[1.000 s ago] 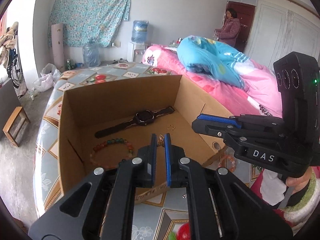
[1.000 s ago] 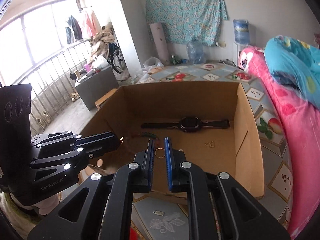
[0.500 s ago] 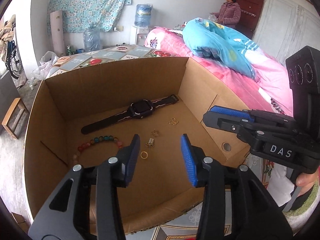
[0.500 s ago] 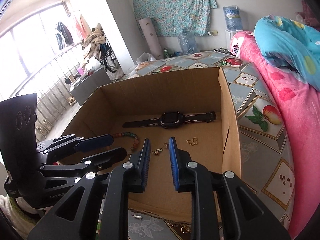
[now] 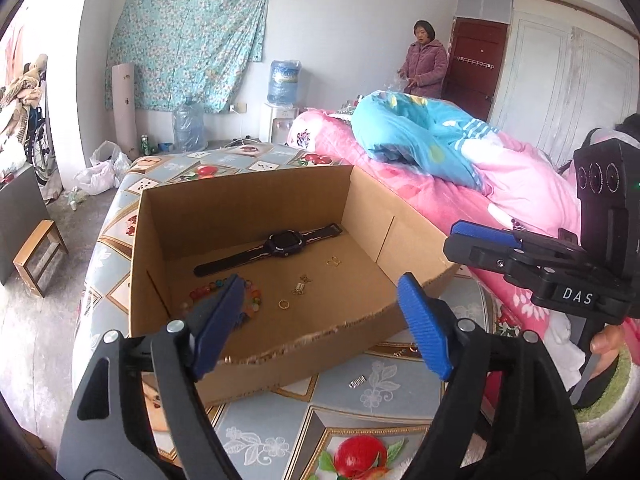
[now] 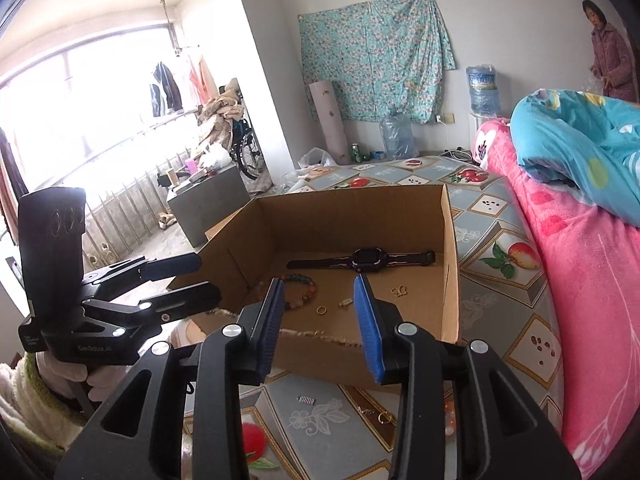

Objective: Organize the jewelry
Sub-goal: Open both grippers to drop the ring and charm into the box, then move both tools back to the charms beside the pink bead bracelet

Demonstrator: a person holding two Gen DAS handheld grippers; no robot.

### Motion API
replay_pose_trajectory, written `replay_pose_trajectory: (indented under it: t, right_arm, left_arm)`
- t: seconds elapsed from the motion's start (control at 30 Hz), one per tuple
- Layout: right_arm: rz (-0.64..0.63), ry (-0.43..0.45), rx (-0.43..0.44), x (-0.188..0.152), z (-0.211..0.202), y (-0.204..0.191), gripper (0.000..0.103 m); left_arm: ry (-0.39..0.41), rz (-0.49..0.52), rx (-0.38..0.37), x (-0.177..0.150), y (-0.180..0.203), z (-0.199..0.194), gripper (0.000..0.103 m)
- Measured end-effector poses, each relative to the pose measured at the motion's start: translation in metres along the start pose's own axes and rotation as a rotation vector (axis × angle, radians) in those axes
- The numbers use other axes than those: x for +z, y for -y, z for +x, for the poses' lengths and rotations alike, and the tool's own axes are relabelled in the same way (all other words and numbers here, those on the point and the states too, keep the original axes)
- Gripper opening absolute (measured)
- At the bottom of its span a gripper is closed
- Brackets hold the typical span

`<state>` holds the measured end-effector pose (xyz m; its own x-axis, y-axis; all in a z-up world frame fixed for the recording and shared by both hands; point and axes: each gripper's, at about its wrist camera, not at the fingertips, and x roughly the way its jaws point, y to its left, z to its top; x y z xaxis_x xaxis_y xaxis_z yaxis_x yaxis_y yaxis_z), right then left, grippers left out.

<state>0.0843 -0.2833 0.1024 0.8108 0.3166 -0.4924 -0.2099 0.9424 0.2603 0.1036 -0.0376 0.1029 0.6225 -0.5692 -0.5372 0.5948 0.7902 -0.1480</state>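
Home bedroom, pink-quilted bed (image 5: pixel 460 184), water dispenser (image 5: pixel 283 80), wardrobe doors (image 5: pixel 568 92), laundry by balcony window (image 6: pixel 168 84)

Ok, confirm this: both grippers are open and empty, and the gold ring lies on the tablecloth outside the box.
Not quite. The left gripper and right gripper are open and empty, but the left wrist view shows the gold ring inside the cardboard box.
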Motion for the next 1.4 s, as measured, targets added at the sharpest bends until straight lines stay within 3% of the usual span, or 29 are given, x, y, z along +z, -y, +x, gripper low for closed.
replay_pose_trajectory:
  t: [0.2,0.5,0.67,0.83,1.03,1.4]
  right_arm:
    - [0.003,-0.060,0.015,-0.036,-0.006,-0.012,0.036]
    - [0.078,-0.184,0.027,-0.073,0.026,-0.016,0.036]
    - [0.082,-0.225,0.024,-0.081,0.042,-0.019,0.036]
    - [0.091,-0.259,0.007,-0.086,0.055,-0.021,0.036]
    - [0.112,-0.285,-0.025,-0.091,0.069,-0.018,0.036]
    - [0.091,-0.304,-0.049,-0.093,0.089,-0.025,0.035]
  left_arm:
    - [-0.030,-0.021,-0.006,-0.034,-0.002,-0.023,0.084]
    - [-0.243,-0.080,0.163,-0.096,-0.020,0.023,0.085]
    - [-0.310,-0.104,0.238,-0.116,-0.032,0.041,0.085]
    - [-0.301,-0.052,0.279,-0.122,-0.029,0.043,0.086]
    - [-0.290,-0.043,0.274,-0.125,-0.027,0.045,0.094]
    - [-0.274,-0.033,0.267,-0.126,-0.023,0.049,0.095]
